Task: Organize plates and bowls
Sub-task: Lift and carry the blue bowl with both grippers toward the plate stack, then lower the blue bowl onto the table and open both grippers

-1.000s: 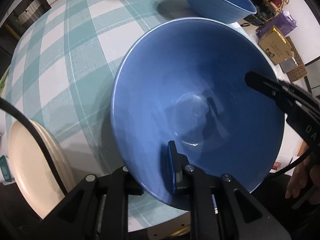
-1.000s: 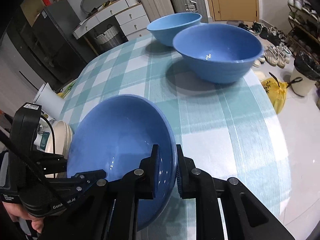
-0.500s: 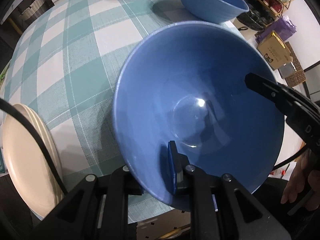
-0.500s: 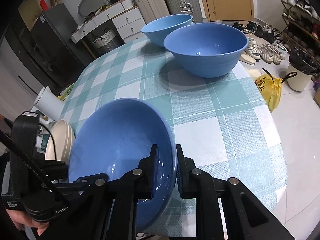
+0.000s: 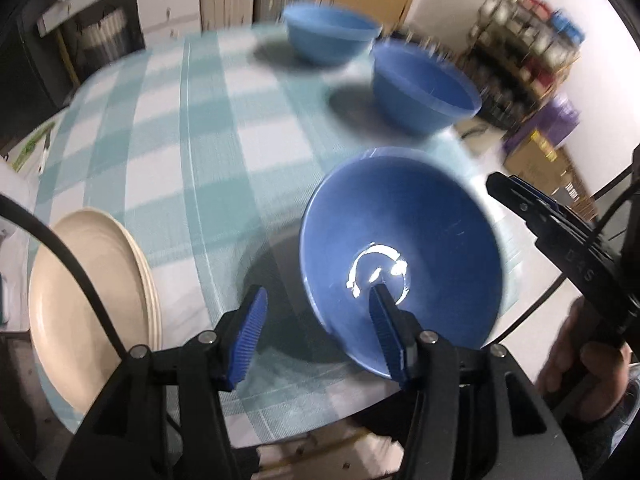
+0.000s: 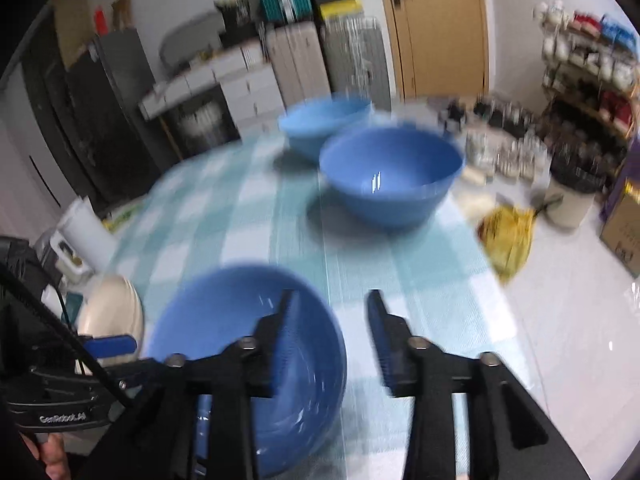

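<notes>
A blue bowl [image 5: 400, 240] sits on the checked tablecloth [image 5: 200, 160] near the table's front edge; it also shows in the right wrist view [image 6: 240, 320]. My left gripper [image 5: 316, 324] is open, its right finger over the bowl's near rim, its left finger outside. My right gripper [image 6: 332, 328] is open, its left finger over the bowl's right rim. Two more blue bowls stand at the far side, one nearer [image 5: 424, 88] [image 6: 392, 172] and one behind [image 5: 330, 34] [image 6: 320, 124]. A stack of cream plates [image 5: 88, 300] [image 6: 112, 308] lies at the table's left edge.
The table edge drops off at the right, with a yellow bag [image 6: 508, 232] and a cardboard box [image 5: 540, 164] on the floor there. Shelves of jars [image 6: 580, 80] stand at the far right. Drawers and suitcases [image 6: 304, 60] stand behind the table. Both views are motion-blurred.
Both grippers have opened and let go of the blue bowl, which now rests on the table. Both cameras have pulled back and tilted up, showing more of the room.
</notes>
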